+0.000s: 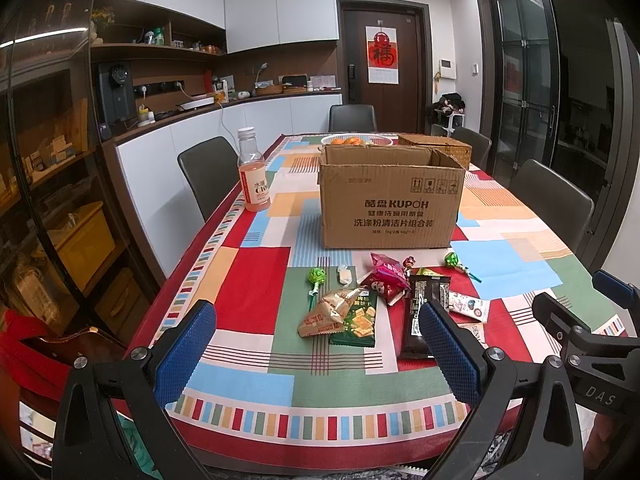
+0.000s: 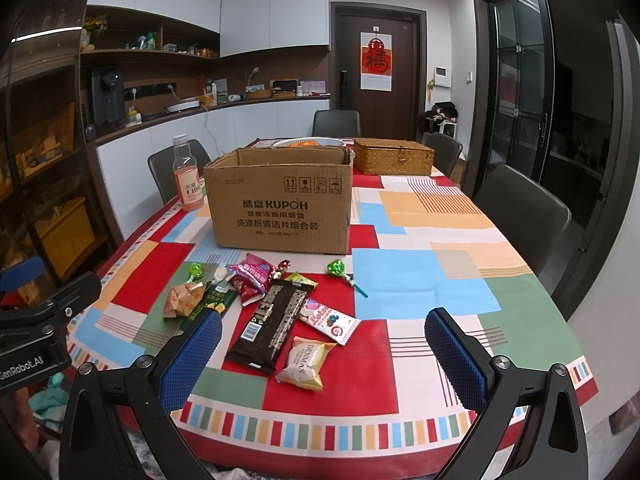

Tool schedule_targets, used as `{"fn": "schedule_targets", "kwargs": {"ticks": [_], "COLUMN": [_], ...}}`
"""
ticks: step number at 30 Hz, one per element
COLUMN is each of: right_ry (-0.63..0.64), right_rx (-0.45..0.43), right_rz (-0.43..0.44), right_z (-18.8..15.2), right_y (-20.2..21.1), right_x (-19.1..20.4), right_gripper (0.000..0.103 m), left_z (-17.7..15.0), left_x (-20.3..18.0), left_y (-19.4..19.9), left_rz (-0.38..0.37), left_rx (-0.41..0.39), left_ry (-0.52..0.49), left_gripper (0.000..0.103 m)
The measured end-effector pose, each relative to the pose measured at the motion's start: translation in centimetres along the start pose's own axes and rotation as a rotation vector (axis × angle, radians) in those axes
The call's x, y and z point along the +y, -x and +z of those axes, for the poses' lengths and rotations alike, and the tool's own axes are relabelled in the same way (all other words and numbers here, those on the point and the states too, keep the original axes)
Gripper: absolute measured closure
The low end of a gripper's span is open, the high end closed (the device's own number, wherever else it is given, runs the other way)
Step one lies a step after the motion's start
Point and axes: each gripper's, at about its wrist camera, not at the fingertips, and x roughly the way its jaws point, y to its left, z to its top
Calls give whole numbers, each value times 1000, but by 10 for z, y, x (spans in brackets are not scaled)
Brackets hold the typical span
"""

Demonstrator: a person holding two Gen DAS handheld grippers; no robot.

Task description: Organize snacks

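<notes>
Box (image 2: 280, 208) inside hidden; fruit bowl (image 2: 310, 143) mostly hidden behind.

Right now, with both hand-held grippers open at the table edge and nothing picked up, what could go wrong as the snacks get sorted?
1. The snacks lie overlapped: the dark chocolate bar rests against the pink wrapper, so a grasp may drag both.
2. The lollipop is thin and could slip between the fingers.
3. The pink drink bottle stands beside the cardboard box; a wide swing might tip it.

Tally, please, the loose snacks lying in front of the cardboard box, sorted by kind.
Lollipops: 3
Small wrapped candy: 1
Snack packets: 8
Total: 12
</notes>
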Motion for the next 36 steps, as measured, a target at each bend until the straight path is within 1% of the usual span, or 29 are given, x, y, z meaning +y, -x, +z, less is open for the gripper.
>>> {"fn": "schedule_targets", "kwargs": {"ticks": [24,31,36], "right_ry": [5,15,24], "right_rx": [-5,8,27], "right_rz": [4,7,8], "right_z": [0,-1,0], "right_y": [0,-3,-10], "right_x": [3,5,7], "right_gripper": [0,0,0], "left_z": [0,0,-2], "left_x": [1,4,8], "left_y": [1,-3,-14], "left_rz": [-1,0,2], "left_rx": [-1,9,37], "left_ry": [1,3,7], "left_gripper": [0,0,0]}}
